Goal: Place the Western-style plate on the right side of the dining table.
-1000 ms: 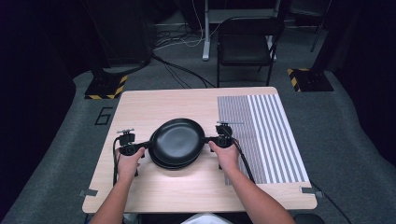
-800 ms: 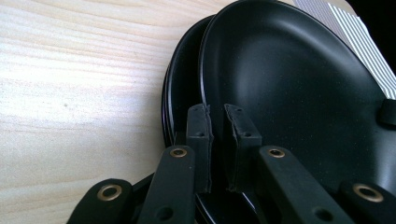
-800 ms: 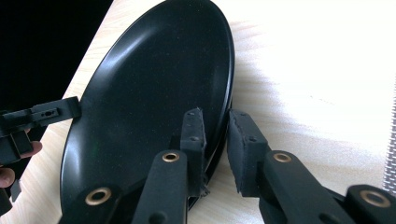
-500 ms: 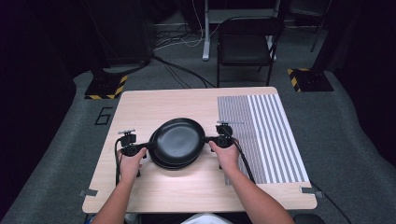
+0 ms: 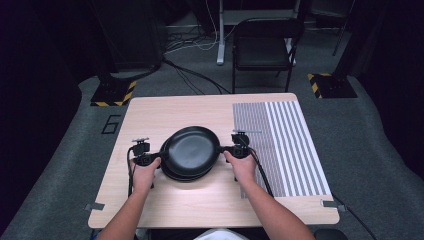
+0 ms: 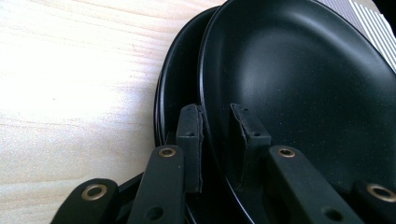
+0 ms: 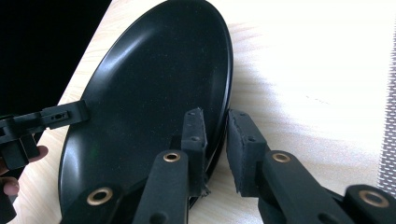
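Now, both tools gripping top plate (image 5: pixel 192 150) rim | lower plate (image 5: pixel 186 173) stacked beneath | striped mat (image 5: pixel 282 145) beside right tool (image 5: pixel 233 149) | left tool (image 5: pixel 150 158)

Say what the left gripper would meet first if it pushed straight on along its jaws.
The top black plate: the left gripper already straddles its rim, so it would probably slide deeper over that plate, toward the right gripper on the opposite rim.

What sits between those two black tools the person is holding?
In the high view, a black plate spans from the left tool to the right tool, above another plate.
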Available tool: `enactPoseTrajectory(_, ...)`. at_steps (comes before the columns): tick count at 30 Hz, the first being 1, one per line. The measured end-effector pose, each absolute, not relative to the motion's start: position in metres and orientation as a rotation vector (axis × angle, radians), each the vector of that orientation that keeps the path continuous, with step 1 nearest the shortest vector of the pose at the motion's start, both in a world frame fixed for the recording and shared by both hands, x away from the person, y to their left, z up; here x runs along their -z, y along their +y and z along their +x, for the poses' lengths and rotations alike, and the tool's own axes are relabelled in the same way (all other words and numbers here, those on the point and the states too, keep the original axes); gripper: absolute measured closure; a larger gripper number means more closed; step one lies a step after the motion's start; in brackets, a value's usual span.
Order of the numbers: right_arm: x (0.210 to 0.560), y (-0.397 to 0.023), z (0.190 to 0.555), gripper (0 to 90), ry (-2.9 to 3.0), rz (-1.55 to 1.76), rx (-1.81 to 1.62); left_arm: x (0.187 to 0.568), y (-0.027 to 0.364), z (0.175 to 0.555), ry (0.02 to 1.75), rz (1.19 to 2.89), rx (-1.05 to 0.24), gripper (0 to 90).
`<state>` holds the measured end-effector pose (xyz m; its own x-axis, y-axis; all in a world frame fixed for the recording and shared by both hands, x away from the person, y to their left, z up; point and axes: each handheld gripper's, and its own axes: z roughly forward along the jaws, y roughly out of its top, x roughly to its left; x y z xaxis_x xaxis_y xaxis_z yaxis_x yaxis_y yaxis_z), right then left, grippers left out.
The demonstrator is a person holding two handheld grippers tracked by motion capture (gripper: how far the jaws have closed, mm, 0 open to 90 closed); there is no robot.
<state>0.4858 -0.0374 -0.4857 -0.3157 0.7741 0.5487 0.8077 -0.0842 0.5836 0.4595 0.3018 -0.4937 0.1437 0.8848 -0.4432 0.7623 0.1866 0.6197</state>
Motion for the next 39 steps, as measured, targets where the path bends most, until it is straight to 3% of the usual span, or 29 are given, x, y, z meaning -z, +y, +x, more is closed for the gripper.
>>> enactPoseTrajectory(12,0.486,-0.031,0.483,78.0,-2.108,-1.882,1.400,0.499,0.300,0.455,1.683,1.472,-0.172,76.6)
enactPoseTrajectory(39,0.482,-0.029,0.482,81.4,-2.080,-1.901,1.440,0.494,0.300,0.447,1.647,1.491,-0.230,77.6)
